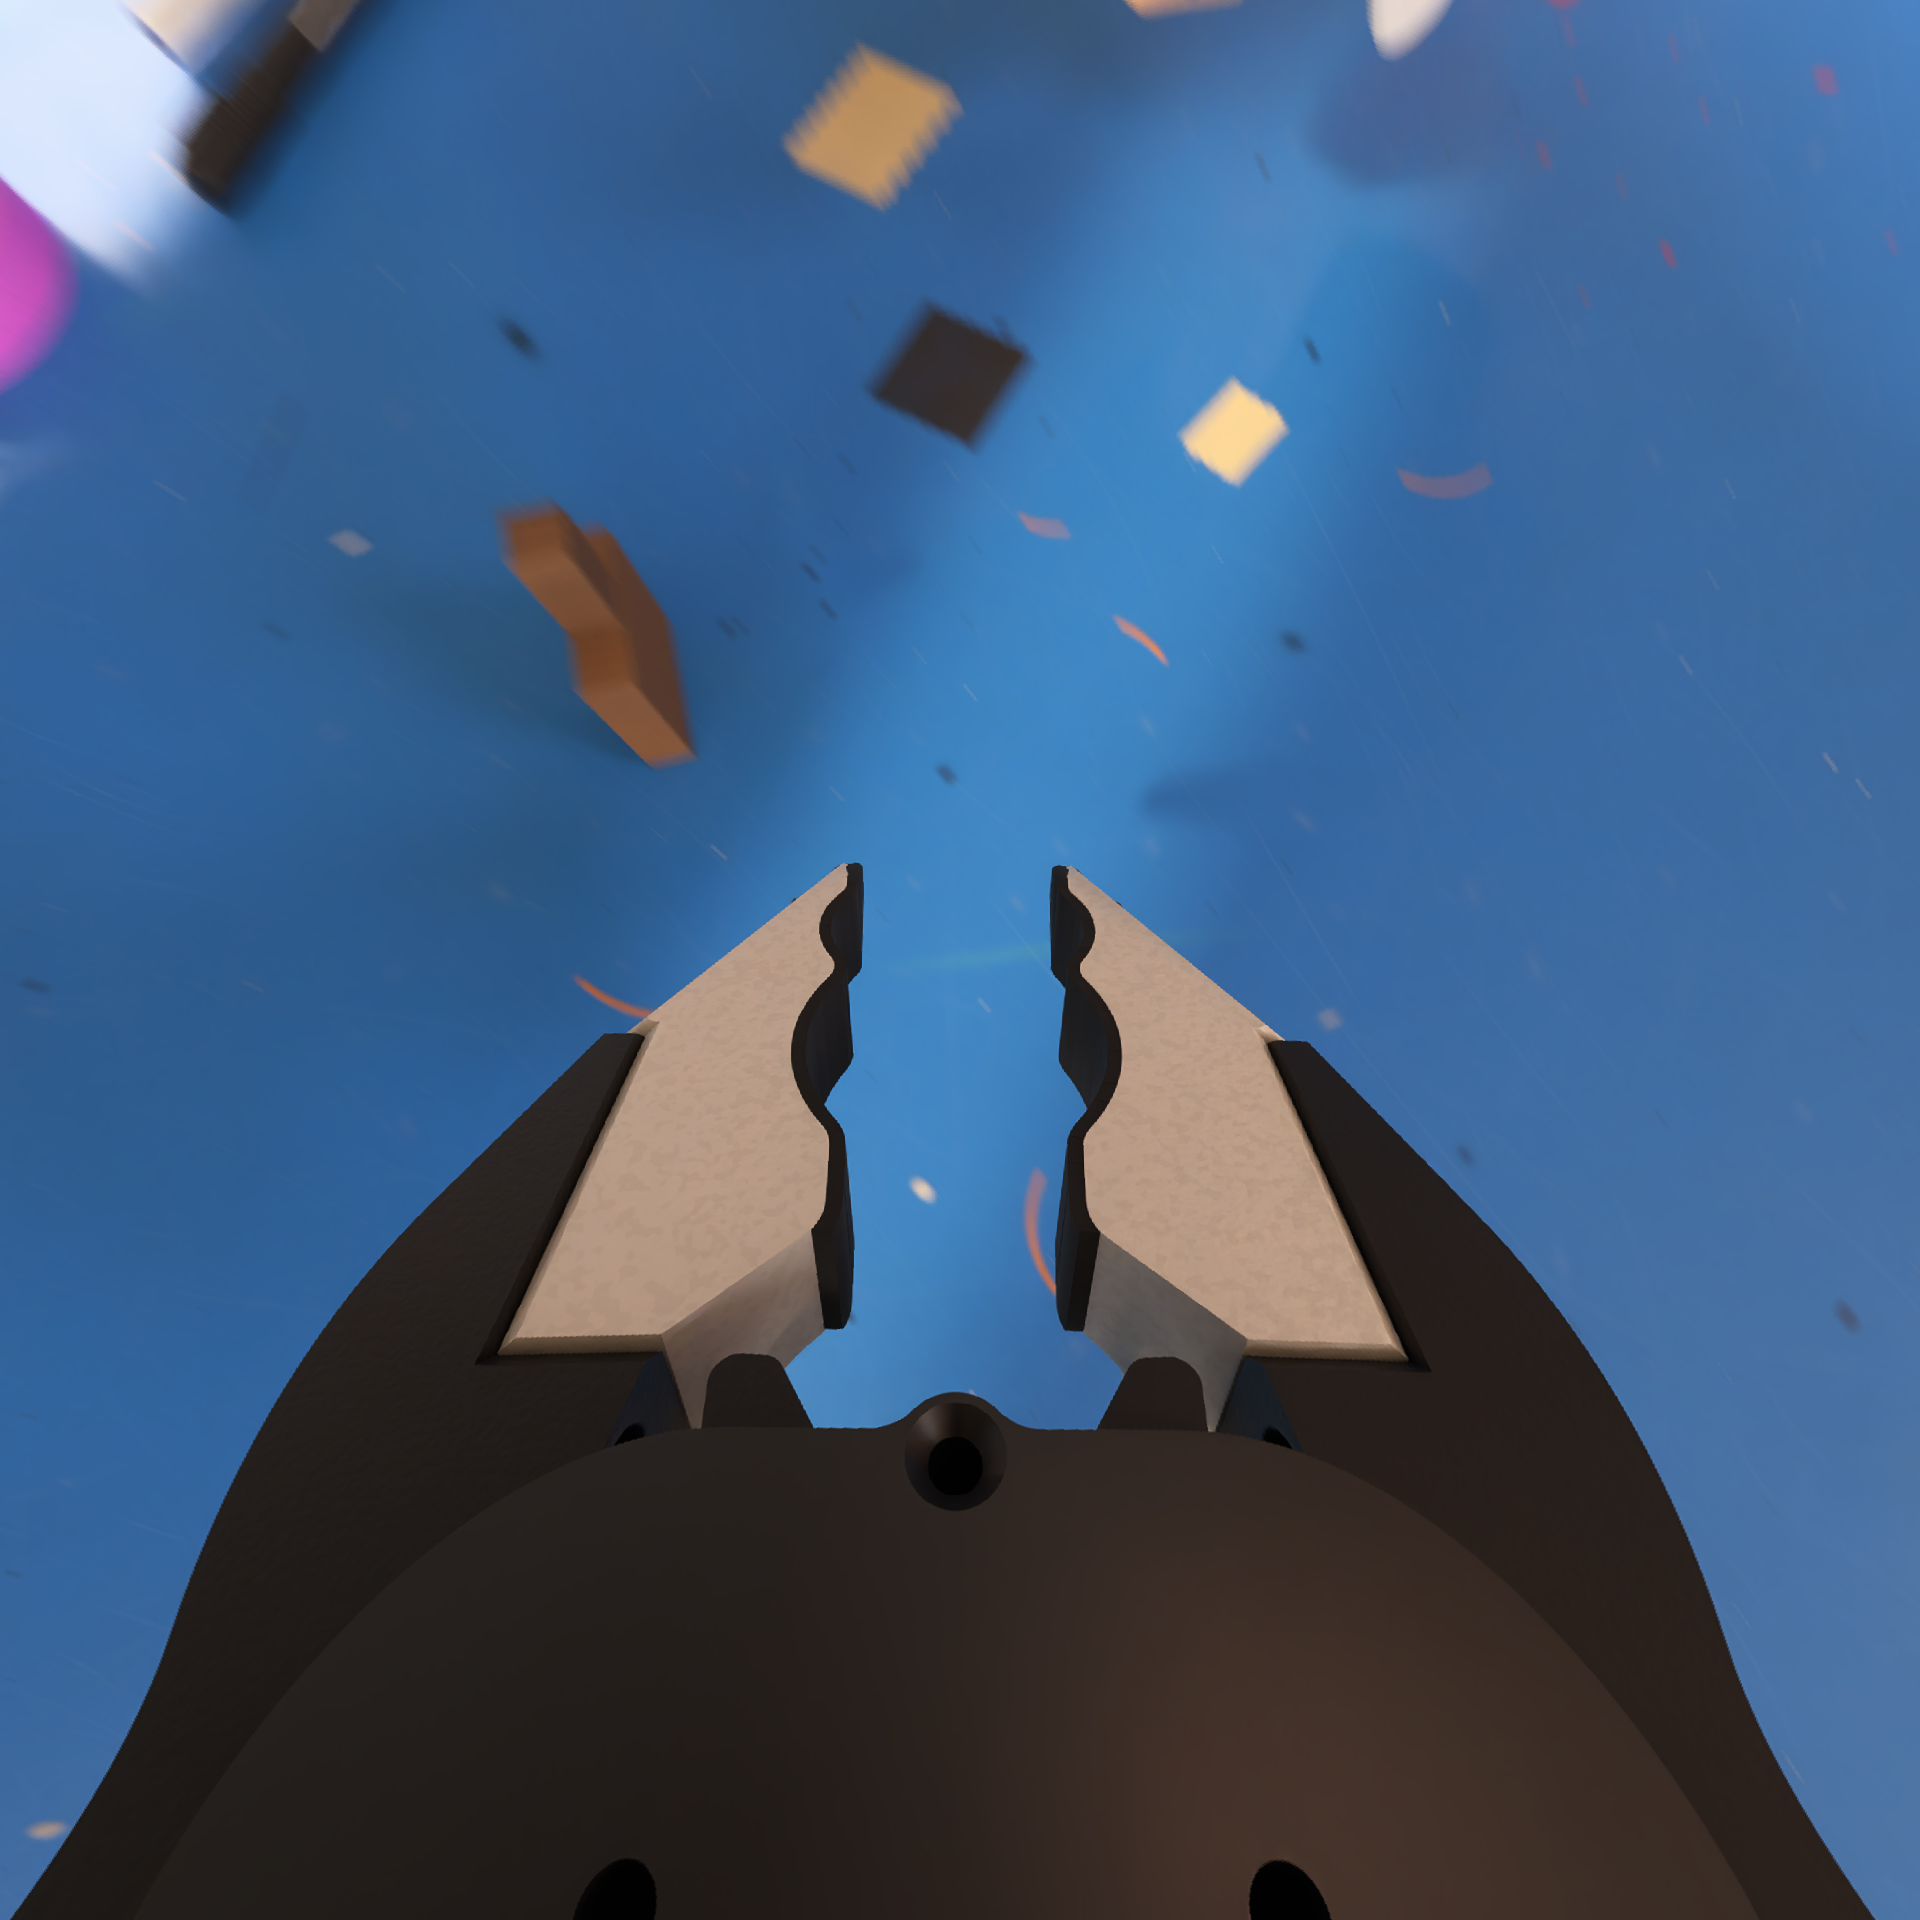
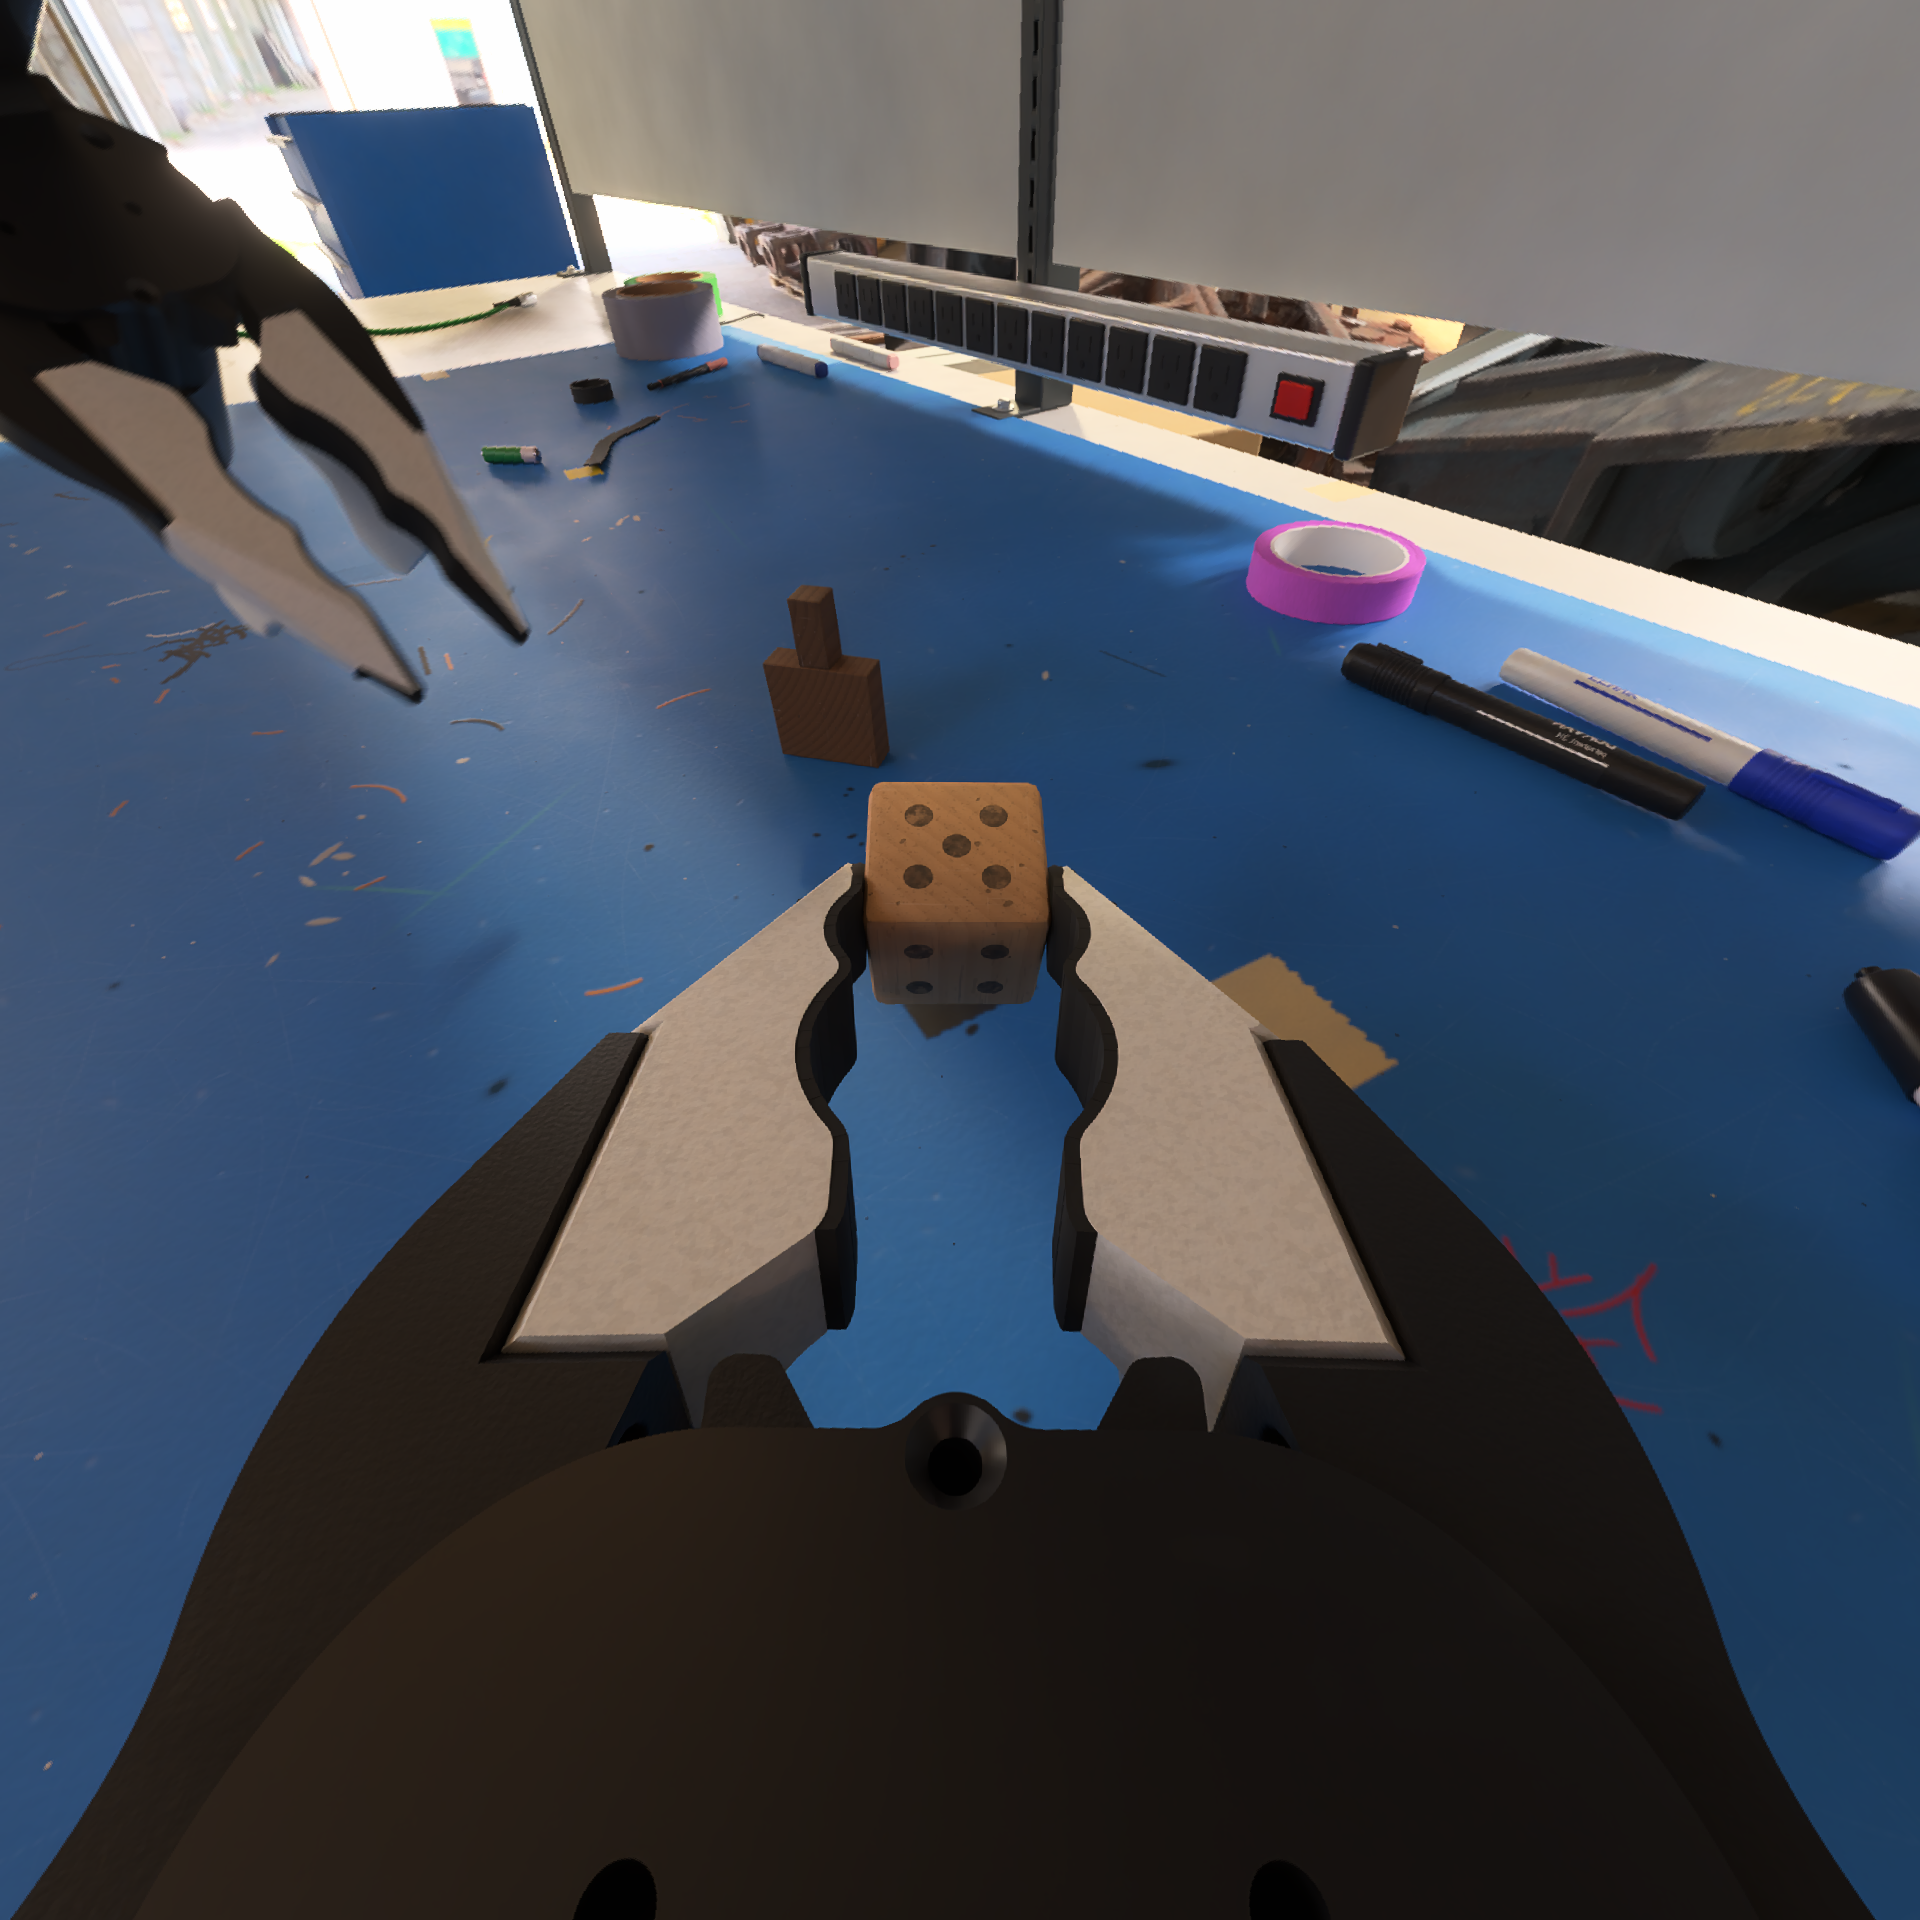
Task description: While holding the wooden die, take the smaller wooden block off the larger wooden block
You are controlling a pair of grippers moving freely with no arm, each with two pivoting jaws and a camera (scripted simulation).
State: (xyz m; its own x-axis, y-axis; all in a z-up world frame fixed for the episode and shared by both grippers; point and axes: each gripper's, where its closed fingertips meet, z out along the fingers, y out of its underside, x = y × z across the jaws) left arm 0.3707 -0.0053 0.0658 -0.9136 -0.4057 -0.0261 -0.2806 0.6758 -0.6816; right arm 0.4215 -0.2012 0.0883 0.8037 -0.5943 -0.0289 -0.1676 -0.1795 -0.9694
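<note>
Presently the right gripper (image 2: 956, 883) clamps the wooden die (image 2: 954, 891) at its fingertips above the blue table (image 2: 312, 1143), the smaller wooden block (image 2: 815, 625) stands upright on the larger wooden block (image 2: 828, 712) just beyond, and the left gripper (image 2: 468, 660), jaws parted and empty, hovers far left.

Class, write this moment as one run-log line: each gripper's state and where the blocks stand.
right gripper: shut on wooden die | left gripper: open, above table | smaller wooden block: on larger wooden block

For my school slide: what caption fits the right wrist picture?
Right gripper holds wooden die; stacked blocks wait.
</note>
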